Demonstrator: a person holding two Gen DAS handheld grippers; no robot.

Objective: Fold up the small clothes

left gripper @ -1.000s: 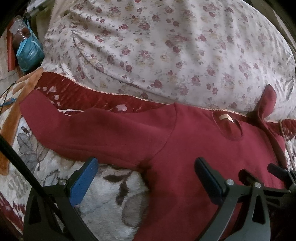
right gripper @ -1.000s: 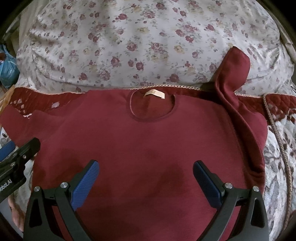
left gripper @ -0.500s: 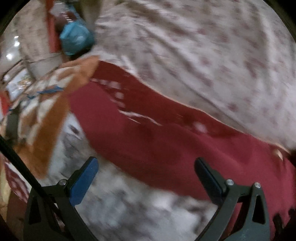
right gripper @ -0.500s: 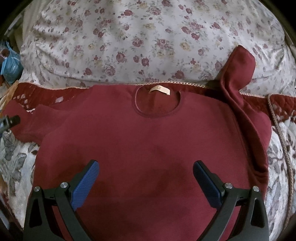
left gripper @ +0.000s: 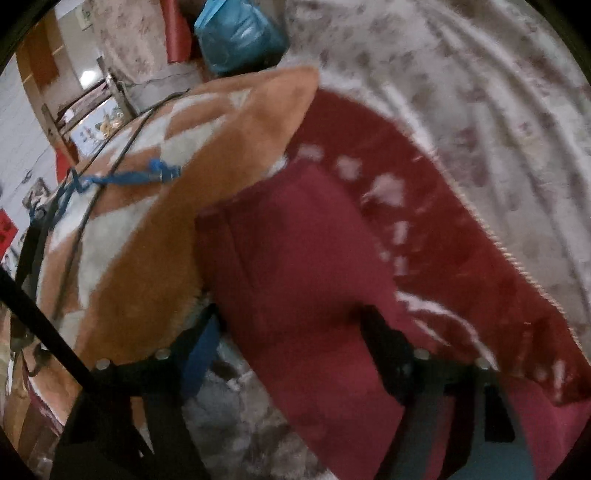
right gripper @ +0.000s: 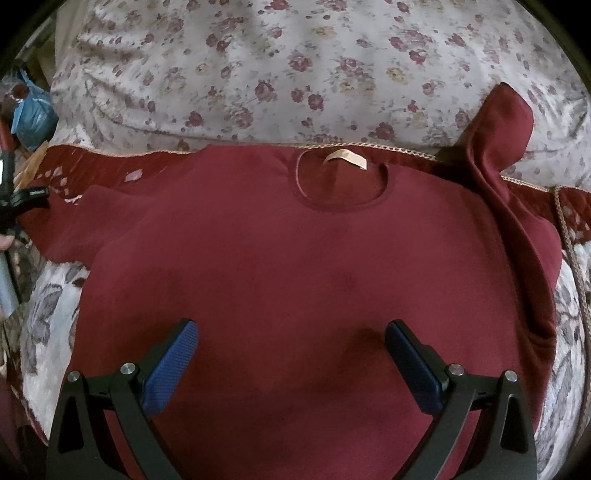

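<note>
A dark red long-sleeved top [right gripper: 295,266] lies flat on the bed, neck hole and tan label [right gripper: 347,159] toward the far side. Its right sleeve [right gripper: 506,122] is bent up onto the floral cover. Its left sleeve [left gripper: 295,258] stretches out to the left, and my left gripper [left gripper: 291,343] hovers open right over the sleeve's cuff end; the view is blurred. My right gripper [right gripper: 291,354] is open and empty above the top's lower chest. The left gripper also shows at the left edge of the right wrist view [right gripper: 26,195].
A floral quilt [right gripper: 295,66] is heaped along the far side, over a red bedspread with a braided edge [right gripper: 565,221]. A brown-and-white blanket [left gripper: 155,206] with a black cable and blue cord lies left. A blue bag [left gripper: 236,33] sits beyond it.
My left gripper has swung left along the left sleeve to its cuff end and is still moving. My right gripper has pulled back slightly and stays open over the top.
</note>
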